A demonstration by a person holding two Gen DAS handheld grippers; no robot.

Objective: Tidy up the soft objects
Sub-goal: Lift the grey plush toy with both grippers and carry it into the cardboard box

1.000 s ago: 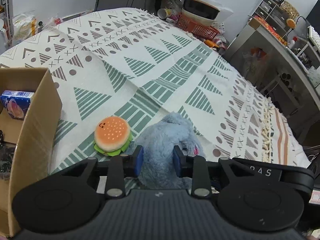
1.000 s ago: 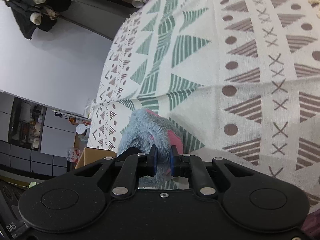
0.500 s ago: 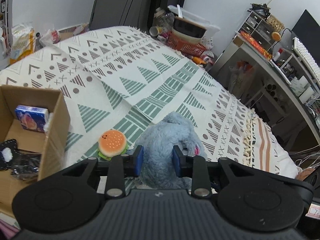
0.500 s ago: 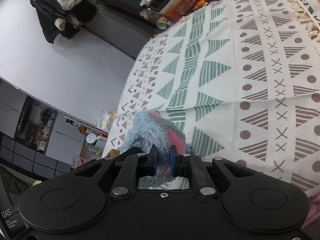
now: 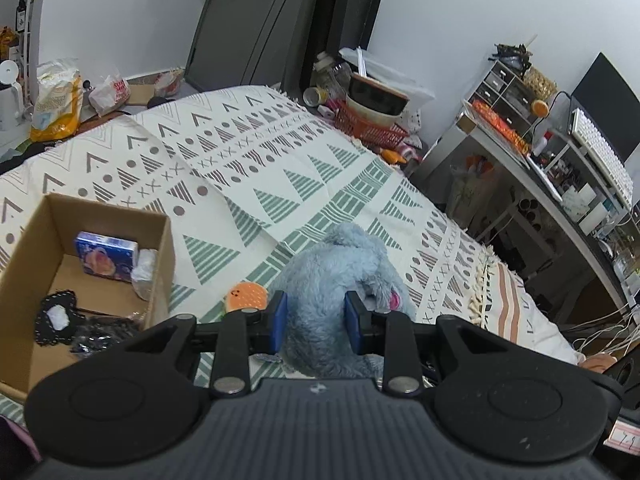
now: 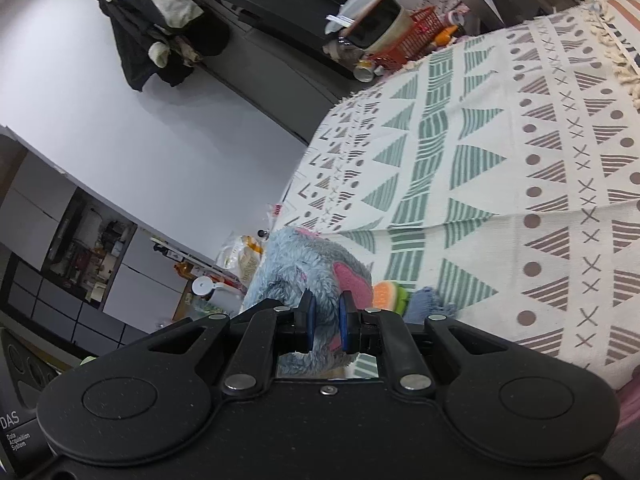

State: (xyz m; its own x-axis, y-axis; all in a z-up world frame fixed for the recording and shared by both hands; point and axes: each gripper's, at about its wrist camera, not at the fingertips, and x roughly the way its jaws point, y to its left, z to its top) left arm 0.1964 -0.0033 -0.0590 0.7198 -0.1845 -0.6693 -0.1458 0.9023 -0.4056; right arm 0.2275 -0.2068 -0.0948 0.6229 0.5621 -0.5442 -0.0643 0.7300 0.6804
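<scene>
A blue-grey plush animal point(image 5: 340, 280) with pink ears hangs above the patterned bedspread point(image 5: 248, 168). My left gripper point(image 5: 315, 322) is shut on its body, and my right gripper point(image 6: 326, 320) is shut on it near a pink ear point(image 6: 352, 282). A small burger plush point(image 5: 246, 297) lies on the bed just left of the left gripper; its orange and green edge point(image 6: 386, 294) also shows in the right wrist view. An open cardboard box point(image 5: 168, 248) stands to the left on the bed, holding a blue packet point(image 5: 106, 256) and dark lace items point(image 5: 60, 316).
A red basket point(image 5: 372, 128) with bowls sits beyond the bed's far edge. A cluttered desk point(image 5: 532, 168) with a keyboard and monitor runs along the right. Snack bags point(image 5: 56, 108) lie at the far left. Cables trail off the bed's right side.
Both grippers have risen with the plush held between them, so the bed looks farther away. The box interior has come into fuller view. The burger plush stays on the bed.
</scene>
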